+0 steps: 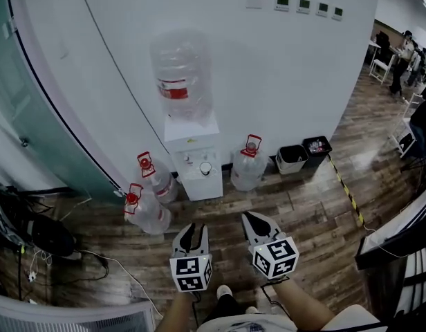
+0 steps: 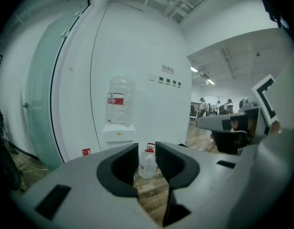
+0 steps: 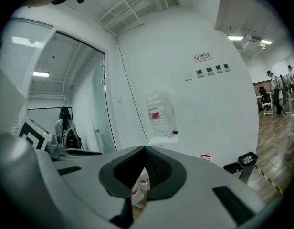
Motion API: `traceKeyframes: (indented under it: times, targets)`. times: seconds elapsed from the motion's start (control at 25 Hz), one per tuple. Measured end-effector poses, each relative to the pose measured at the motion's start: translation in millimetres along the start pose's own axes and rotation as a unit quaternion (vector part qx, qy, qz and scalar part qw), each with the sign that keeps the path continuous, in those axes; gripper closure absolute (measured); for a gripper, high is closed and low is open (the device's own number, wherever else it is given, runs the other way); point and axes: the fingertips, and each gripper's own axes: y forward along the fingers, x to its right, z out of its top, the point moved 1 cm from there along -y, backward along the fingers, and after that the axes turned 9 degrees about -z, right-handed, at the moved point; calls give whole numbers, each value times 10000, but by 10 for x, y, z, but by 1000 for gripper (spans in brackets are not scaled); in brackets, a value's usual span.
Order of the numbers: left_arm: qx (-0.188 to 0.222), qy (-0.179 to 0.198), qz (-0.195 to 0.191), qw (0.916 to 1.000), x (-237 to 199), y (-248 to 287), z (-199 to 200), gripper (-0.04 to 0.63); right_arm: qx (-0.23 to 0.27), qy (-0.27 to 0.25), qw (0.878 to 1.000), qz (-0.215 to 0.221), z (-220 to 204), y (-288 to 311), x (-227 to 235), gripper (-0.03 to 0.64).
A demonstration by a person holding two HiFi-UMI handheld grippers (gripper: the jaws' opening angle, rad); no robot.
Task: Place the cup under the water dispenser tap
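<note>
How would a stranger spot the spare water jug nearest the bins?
Find the white water dispenser against the wall, upturned bottle on top. The jug stands on the floor at its right as you face it, between it and the two bins. It stands alone; the other two jugs sit together at the dispenser's left.

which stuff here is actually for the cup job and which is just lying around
For the job:
- water dispenser
- what looks like the cup, in its tap bay
- left hand-held gripper and right hand-held gripper, both empty

Just lying about:
- spare water jugs on the floor
- two bins
- cables at the left
</note>
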Motion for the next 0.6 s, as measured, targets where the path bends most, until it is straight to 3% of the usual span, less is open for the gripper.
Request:
traceKeyframes:
  times: [0.6]
  targets:
    - [219,107,302,9992,1079,-988,-181,545,9,141,9995,292,-162,-1378,254,597]
